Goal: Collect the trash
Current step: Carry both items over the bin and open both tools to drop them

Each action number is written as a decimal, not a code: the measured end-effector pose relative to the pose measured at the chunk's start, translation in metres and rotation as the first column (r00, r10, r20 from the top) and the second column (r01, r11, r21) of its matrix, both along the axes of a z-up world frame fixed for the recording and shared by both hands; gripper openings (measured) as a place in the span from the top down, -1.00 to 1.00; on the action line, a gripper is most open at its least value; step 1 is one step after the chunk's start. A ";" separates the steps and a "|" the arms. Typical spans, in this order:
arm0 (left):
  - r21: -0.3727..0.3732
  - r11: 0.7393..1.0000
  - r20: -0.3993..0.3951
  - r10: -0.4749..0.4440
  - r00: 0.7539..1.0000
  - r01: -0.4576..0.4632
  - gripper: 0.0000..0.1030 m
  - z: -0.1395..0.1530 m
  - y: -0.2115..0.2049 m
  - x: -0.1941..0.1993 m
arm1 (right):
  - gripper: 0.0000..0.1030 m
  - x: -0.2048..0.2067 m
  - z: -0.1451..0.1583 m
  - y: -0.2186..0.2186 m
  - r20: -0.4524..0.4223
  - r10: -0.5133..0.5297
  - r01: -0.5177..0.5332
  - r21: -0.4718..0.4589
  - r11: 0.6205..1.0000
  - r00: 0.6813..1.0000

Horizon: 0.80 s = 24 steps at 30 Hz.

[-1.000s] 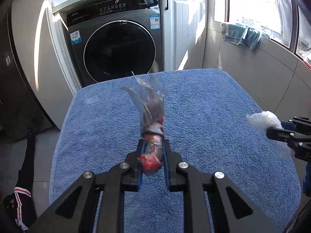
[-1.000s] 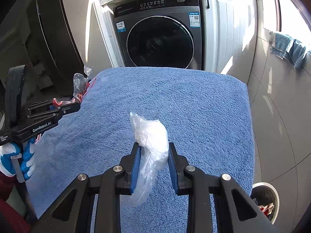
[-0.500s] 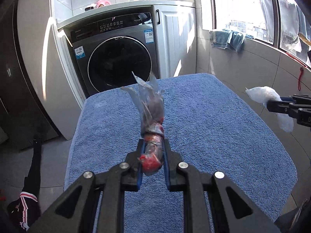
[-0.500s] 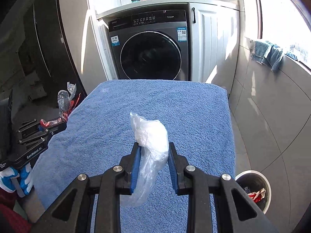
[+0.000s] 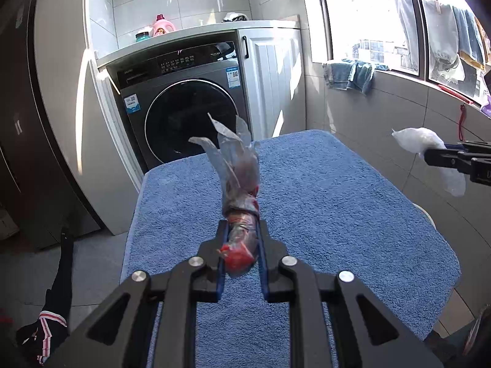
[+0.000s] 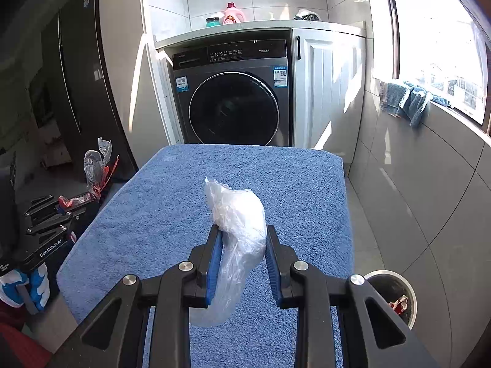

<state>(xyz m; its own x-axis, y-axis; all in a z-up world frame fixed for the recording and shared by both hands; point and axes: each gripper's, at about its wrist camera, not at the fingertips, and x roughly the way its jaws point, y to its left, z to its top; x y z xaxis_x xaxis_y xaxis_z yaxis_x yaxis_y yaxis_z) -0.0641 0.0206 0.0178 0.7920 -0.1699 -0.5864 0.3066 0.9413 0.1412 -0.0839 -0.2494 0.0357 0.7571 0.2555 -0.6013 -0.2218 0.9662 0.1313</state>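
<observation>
Towel covers bench; washing machine behind it at 12 o'clock; trash bin on floor at 4 o'clock.

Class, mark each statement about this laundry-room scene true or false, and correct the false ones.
1. The left gripper is shut on a clear wrapper with red in it. True.
2. The right gripper is open with nothing in it. False: it is shut on a white plastic bag.
3. A bin stands on the floor to the right of the blue towel. True.
4. The washing machine door hangs open. False: it is closed.
5. The bin holds nothing. False: something red lies inside.
</observation>
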 end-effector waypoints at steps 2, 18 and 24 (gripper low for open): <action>0.011 1.000 0.004 -0.007 1.000 0.007 0.69 0.002 -0.007 -0.002 | 0.50 -0.005 0.000 -0.007 0.008 -0.010 0.010 0.007 1.000 1.000; 0.136 0.968 -0.084 -0.202 0.976 0.212 0.69 -0.008 -0.136 0.008 | 0.50 -0.042 -0.050 -0.138 -0.036 -0.257 0.258 0.053 0.965 0.966; 0.131 0.923 -0.197 -0.333 0.922 0.362 0.69 -0.036 -0.210 0.020 | 0.50 -0.054 -0.096 -0.204 -0.135 -0.387 0.401 0.100 0.911 0.912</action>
